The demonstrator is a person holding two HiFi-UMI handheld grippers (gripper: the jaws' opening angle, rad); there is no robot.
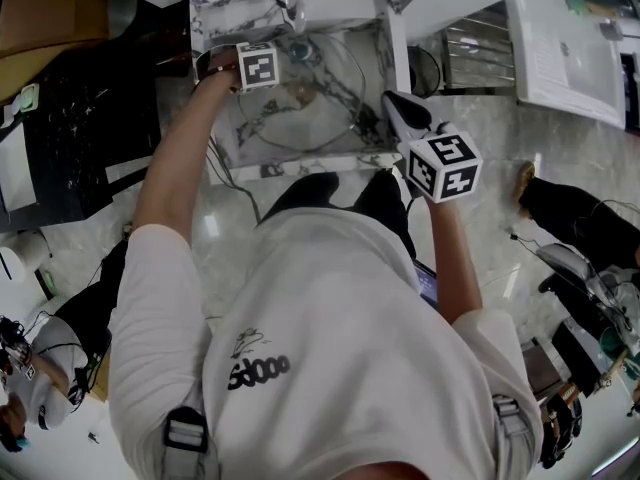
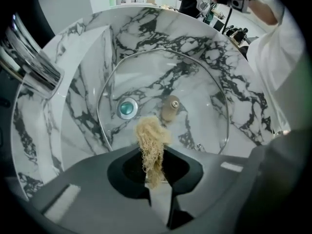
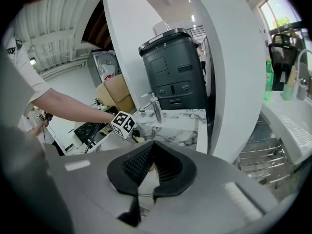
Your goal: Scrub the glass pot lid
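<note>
The glass pot lid (image 2: 195, 87) stands tilted in the marble sink (image 2: 87, 62), with its metal rim (image 1: 300, 151) showing as a thin arc. Its knob (image 2: 170, 107) sits beside the teal drain (image 2: 127, 107). My left gripper (image 2: 155, 179) is shut on a tan, stringy scrubber (image 2: 152, 140), whose tuft touches the glass just under the knob. In the head view the left gripper (image 1: 280, 86) reaches down into the sink. My right gripper (image 1: 385, 108) is at the lid's right edge. A thin piece of the rim (image 3: 139, 206) lies between the closed jaws of the right gripper (image 3: 146, 172).
A chrome faucet (image 2: 29, 57) overhangs the sink's left side. A black appliance (image 3: 175, 74) and a white column (image 3: 229, 72) stand behind the sink. A wire rack (image 3: 263, 155) is at the right. Another person (image 1: 40, 368) sits at the lower left, among cables on the floor.
</note>
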